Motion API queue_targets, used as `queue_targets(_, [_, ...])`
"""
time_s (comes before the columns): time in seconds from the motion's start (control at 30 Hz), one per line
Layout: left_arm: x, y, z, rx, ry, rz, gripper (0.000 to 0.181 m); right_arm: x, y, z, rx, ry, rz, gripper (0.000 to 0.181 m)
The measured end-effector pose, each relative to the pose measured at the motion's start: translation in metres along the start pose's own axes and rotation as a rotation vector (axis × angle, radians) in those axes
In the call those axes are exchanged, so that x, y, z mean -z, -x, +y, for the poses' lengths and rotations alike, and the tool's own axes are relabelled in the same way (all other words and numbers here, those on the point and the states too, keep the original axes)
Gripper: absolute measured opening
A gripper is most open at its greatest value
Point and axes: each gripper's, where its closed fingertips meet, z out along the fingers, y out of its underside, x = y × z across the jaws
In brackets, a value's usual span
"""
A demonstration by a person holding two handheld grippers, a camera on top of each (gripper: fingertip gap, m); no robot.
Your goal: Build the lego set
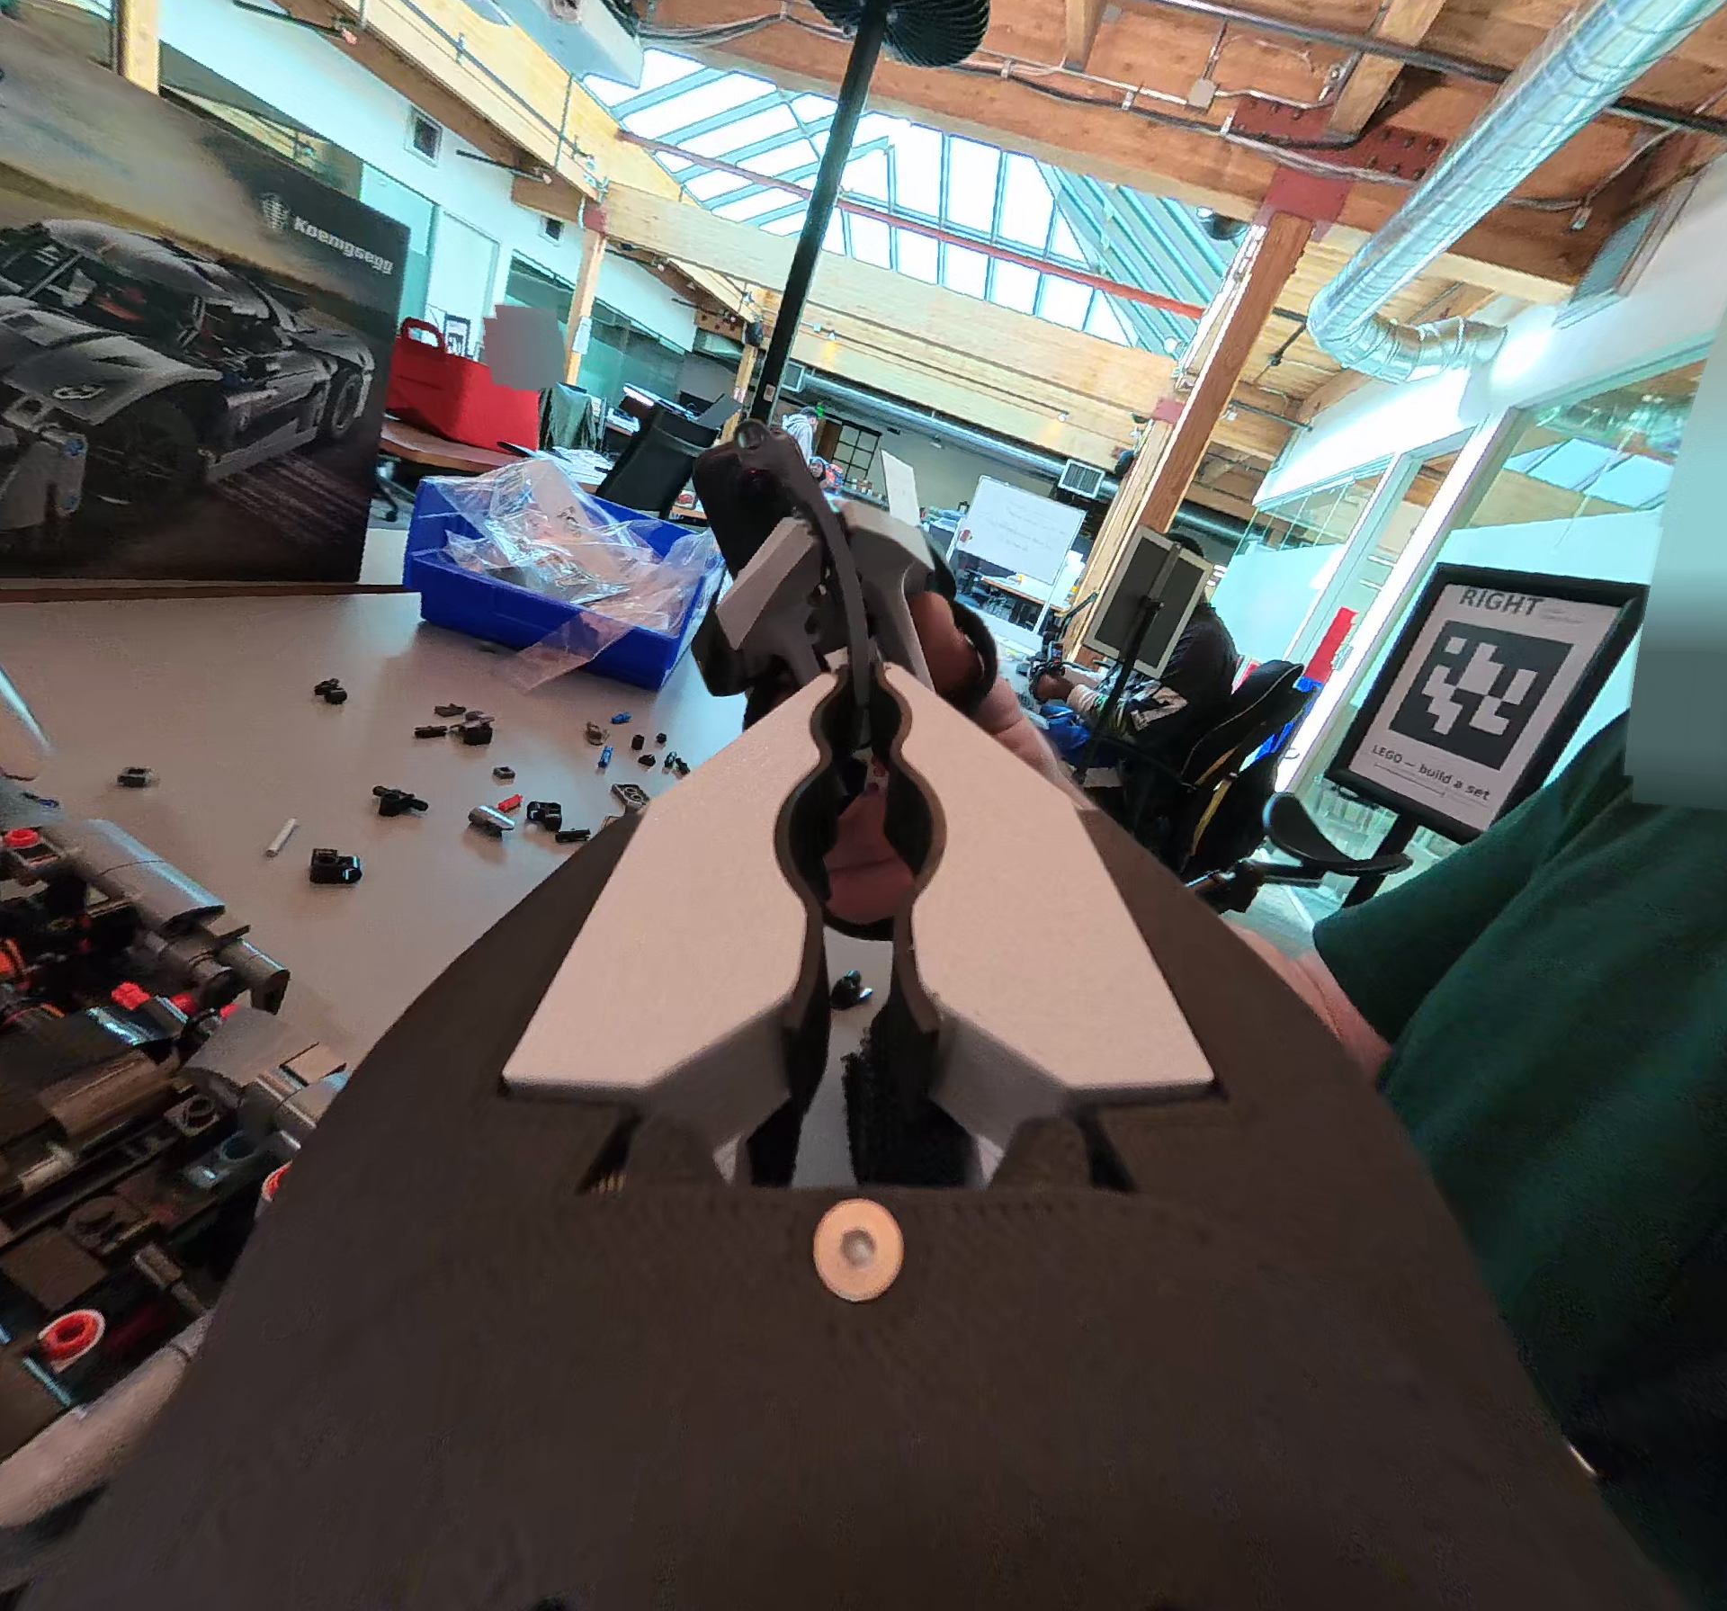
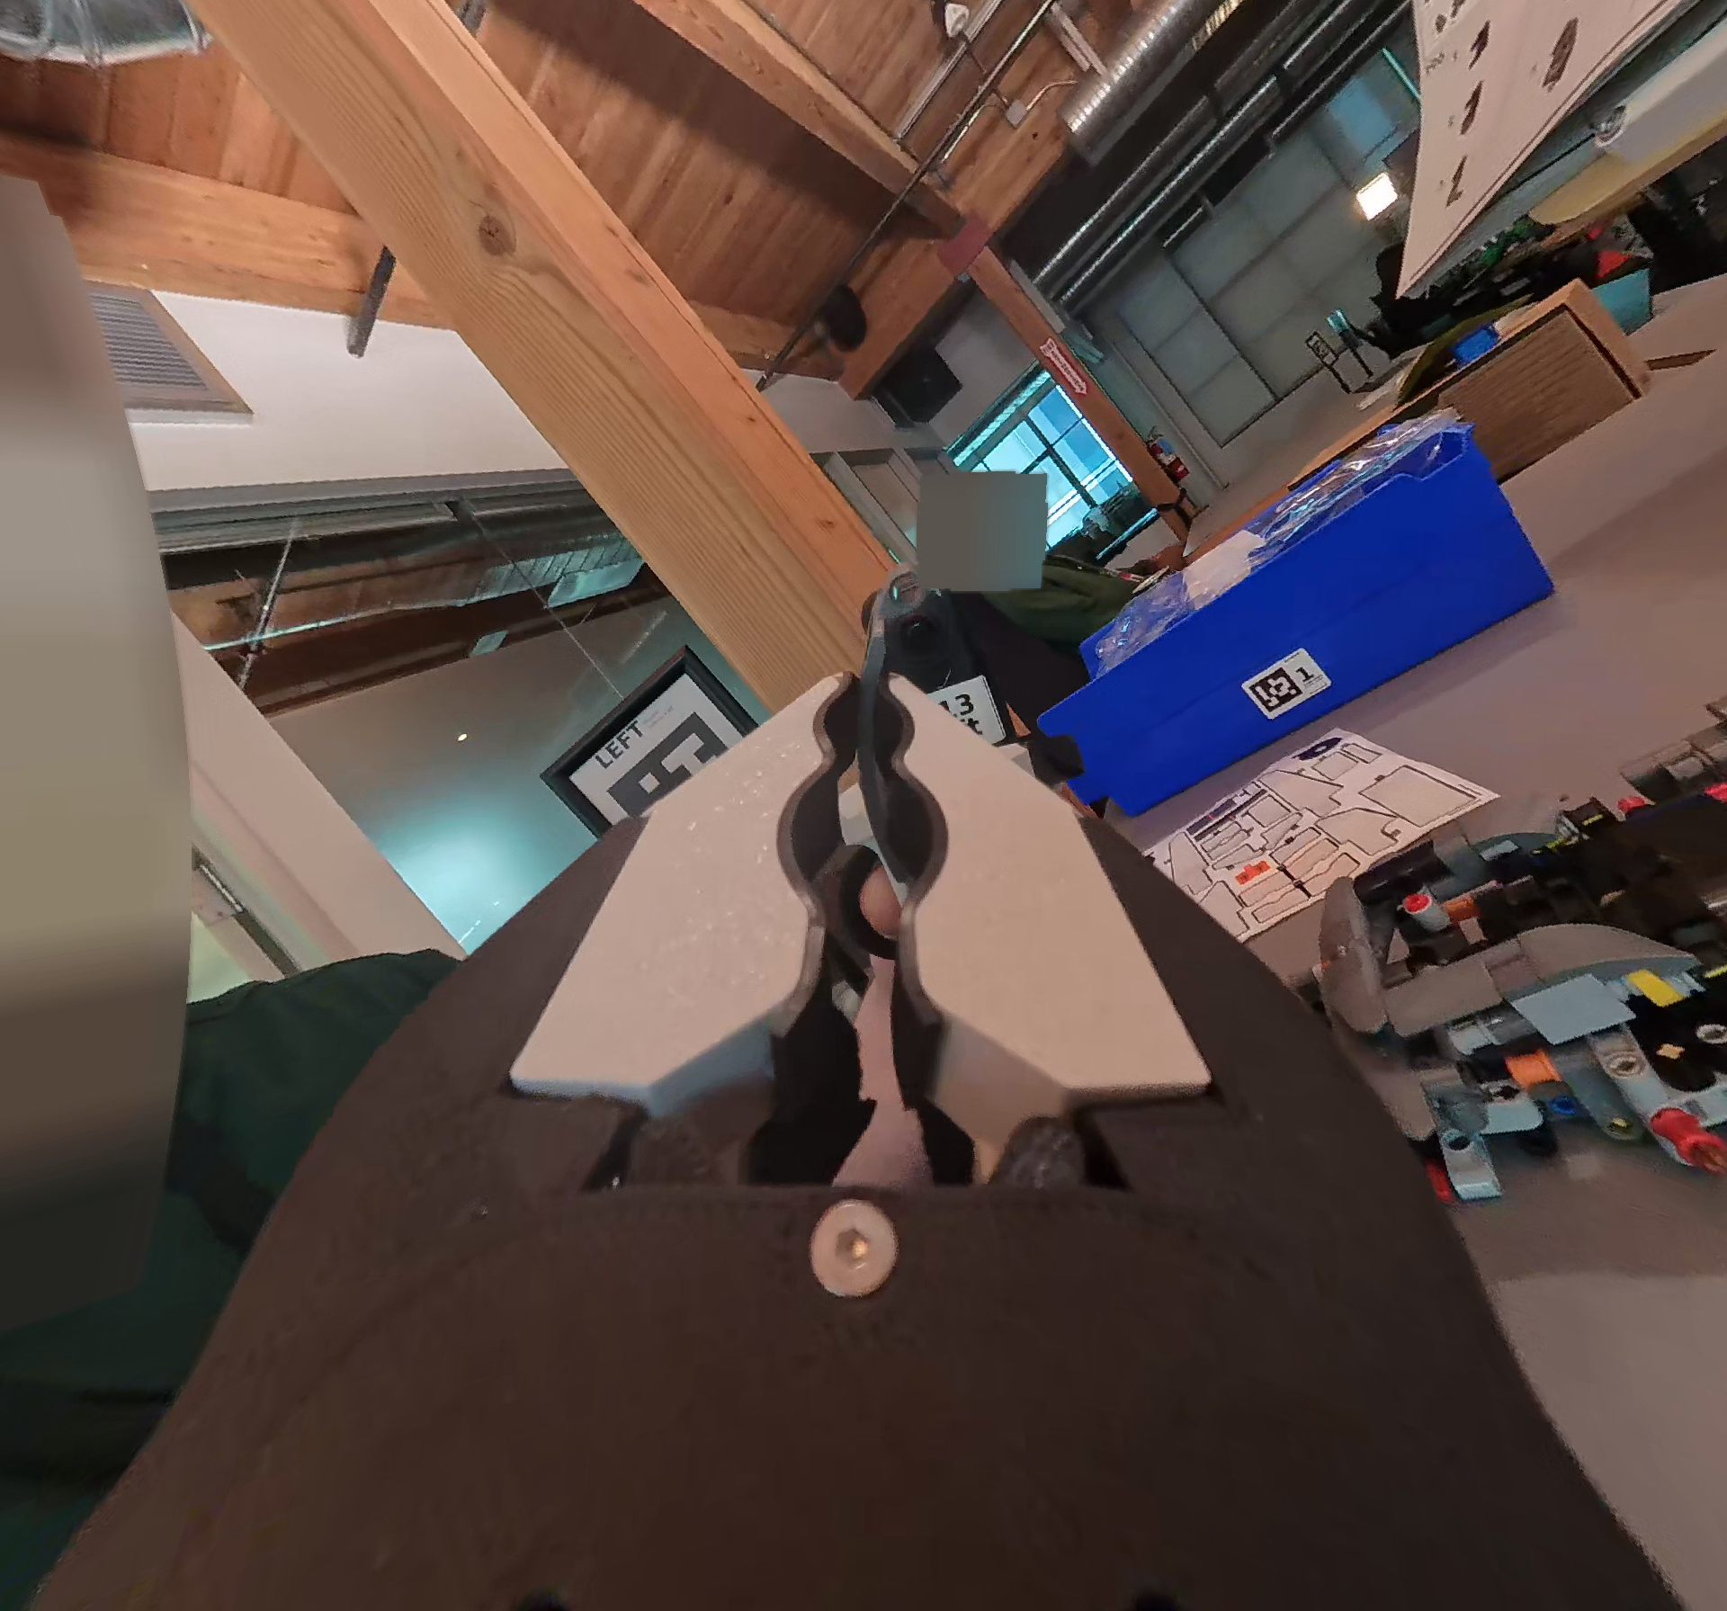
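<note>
My left gripper (image 1: 855,683) is raised above the grey table (image 1: 187,688) and shut on a thin, curved black flexible piece (image 1: 849,575). The piece runs from its tips to the right gripper (image 1: 794,604), which faces it close by. In the right wrist view my right gripper (image 2: 869,688) is shut on the same thin curved piece (image 2: 874,772). The left gripper shows just behind its tips. The partly built grey and black lego car (image 1: 140,1005) lies on the table at the left, and in the right wrist view (image 2: 1542,987) at the right. Several small loose lego pieces (image 1: 486,781) are scattered on the table.
A blue bin (image 1: 551,594) with plastic bags stands at the back of the table; it also shows in the right wrist view (image 2: 1308,632). The set's box (image 1: 187,351) stands upright at back left. An instruction sheet (image 2: 1308,818) lies by the bin. A green sleeve (image 1: 1542,1052) is at the right. Only a small space, under 4 cm, lies between the two pairs of fingers.
</note>
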Motion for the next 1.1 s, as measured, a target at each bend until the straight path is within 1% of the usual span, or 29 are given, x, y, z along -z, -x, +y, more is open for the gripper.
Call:
queue_targets(0.03, [0.000, 0.000, -0.001, 0.010, -0.008, 0.009, 0.000, 0.000, -0.001, -0.001, -0.010, -0.006, 0.002, 0.001])
queue_targets(0.1, [0.001, 0.001, -0.002, 0.026, -0.022, 0.014, 0.000, 0.001, -0.001, -0.006, -0.029, -0.039, -0.010, 0.023])
queue_targets(0.13, [0.001, 0.001, -0.002, 0.029, -0.022, 0.018, 0.000, 0.004, 0.000, -0.010, -0.034, -0.063, -0.020, 0.023])
queue_targets(0.17, [0.001, 0.000, -0.003, 0.030, -0.025, 0.021, 0.000, 0.006, 0.000, -0.011, -0.038, -0.065, -0.021, 0.022])
queue_targets(0.23, [0.000, 0.000, -0.003, 0.031, -0.027, 0.024, 0.000, 0.005, -0.001, -0.004, -0.034, -0.019, -0.012, 0.017])
queue_targets(0.3, [-0.001, -0.002, -0.002, 0.032, -0.028, 0.033, 0.000, 0.001, 0.001, 0.001, -0.020, 0.005, -0.016, 0.000])
queue_targets(0.4, [-0.001, 0.001, -0.001, 0.043, -0.029, 0.024, 0.000, 0.001, -0.001, 0.003, 0.024, 0.026, 0.015, 0.000])
queue_targets(0.47, [0.000, -0.001, -0.002, 0.057, -0.042, 0.043, 0.000, 0.001, 0.000, 0.003, 0.036, 0.019, 0.015, 0.000])
queue_targets(0.53, [0.001, -0.003, -0.006, 0.067, -0.062, 0.056, 0.000, 0.000, 0.006, 0.008, 0.025, 0.039, -0.025, 0.012])
queue_targets(0.57, [0.002, -0.004, -0.006, 0.065, -0.061, 0.064, 0.000, 0.000, 0.006, 0.012, 0.027, 0.065, -0.029, 0.003])
queue_targets(0.67, [0.000, -0.004, -0.004, 0.064, -0.051, 0.059, 0.000, 0.002, 0.001, 0.015, 0.069, 0.080, 0.010, 0.000])
queue_targets(0.73, [-0.001, -0.004, -0.004, 0.074, -0.059, 0.063, 0.000, 0.003, 0.002, 0.014, 0.064, 0.065, 0.000, 0.000])
queue_targets(0.77, [-0.001, -0.005, -0.005, 0.078, -0.061, 0.075, 0.000, 0.003, 0.003, 0.011, 0.047, 0.039, -0.017, 0.003])
queue_targets(0.83, [-0.001, -0.005, -0.005, 0.079, -0.063, 0.074, 0.000, 0.006, 0.005, 0.005, 0.044, -0.003, -0.041, 0.000])
queue_targets(0.97, [-0.001, -0.001, -0.004, 0.101, -0.066, 0.069, 0.000, 0.007, 0.001, 0.006, 0.049, 0.016, -0.016, 0.000])
queue_targets(1.03, [-0.001, -0.003, -0.006, 0.124, -0.077, 0.094, 0.000, 0.007, 0.005, 0.001, 0.023, -0.013, -0.047, 0.003])
queue_targets(1.1, [-0.001, -0.004, -0.004, 0.132, -0.056, 0.110, 0.000, 0.010, 0.008, -0.006, 0.009, -0.037, -0.070, 0.006])
